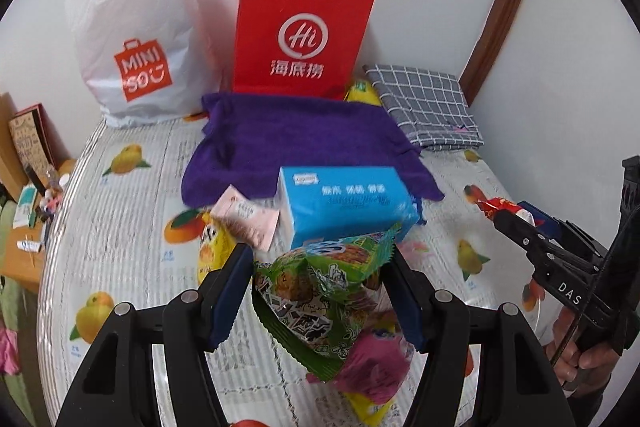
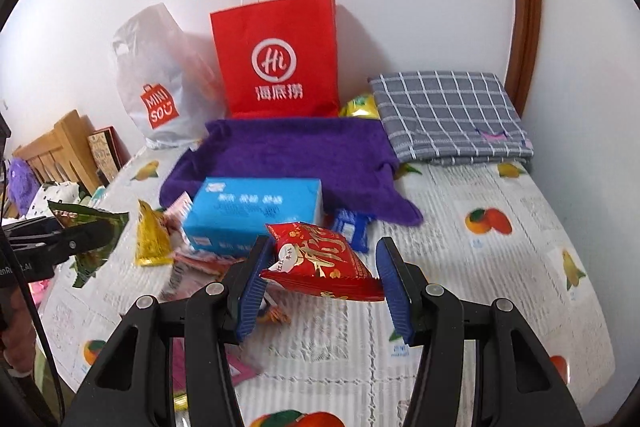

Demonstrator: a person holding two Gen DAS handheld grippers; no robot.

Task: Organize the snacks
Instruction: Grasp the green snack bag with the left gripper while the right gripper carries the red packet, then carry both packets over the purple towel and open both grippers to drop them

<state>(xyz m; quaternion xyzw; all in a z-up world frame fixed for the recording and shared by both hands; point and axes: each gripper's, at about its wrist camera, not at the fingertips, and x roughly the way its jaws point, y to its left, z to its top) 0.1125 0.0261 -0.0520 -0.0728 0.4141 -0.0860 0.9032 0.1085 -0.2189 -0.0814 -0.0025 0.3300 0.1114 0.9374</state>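
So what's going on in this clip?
A person is sorting snacks on a bed with a handheld gripper in each hand. The left gripper is shut on a green packet, and the right gripper is shut on a red packet; both are lifted off the sheet. More snacks lie loose around a blue tissue pack, which sits at the front edge of a purple cloth. A red paper bag stands behind it against the wall.

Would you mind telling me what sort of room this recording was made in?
Most likely a bedroom: the snacks lie on a bed with a fruit-print sheet, a folded checked blanket sits by the wall, and a wooden headboard stands at the far left.
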